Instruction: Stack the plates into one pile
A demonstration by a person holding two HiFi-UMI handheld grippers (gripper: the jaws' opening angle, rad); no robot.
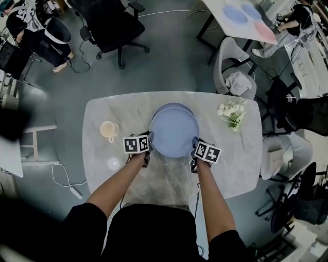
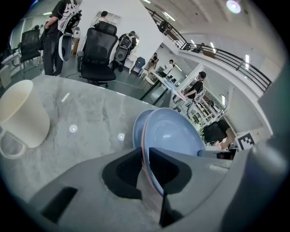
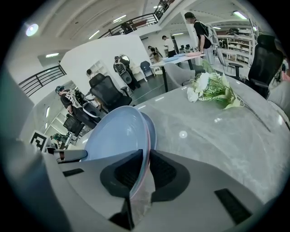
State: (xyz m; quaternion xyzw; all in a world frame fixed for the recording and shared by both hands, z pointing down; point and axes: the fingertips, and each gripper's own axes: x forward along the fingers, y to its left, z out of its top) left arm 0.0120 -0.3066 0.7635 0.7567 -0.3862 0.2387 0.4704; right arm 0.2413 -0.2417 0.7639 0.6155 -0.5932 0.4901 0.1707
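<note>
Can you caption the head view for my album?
The left gripper and right gripper clamp opposite edges of a round light-blue plate over a second blue plate on a grey marble table.

Bright, even light — a ceiling lamp (image 2: 233, 6) glares at one o'clock; my left tongs (image 2: 144, 158) look soft, rims darken.

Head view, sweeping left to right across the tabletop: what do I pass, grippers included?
In order: cream cup → left gripper → blue plate, pinched at its rim from both sides → right gripper → white flowers.
</note>
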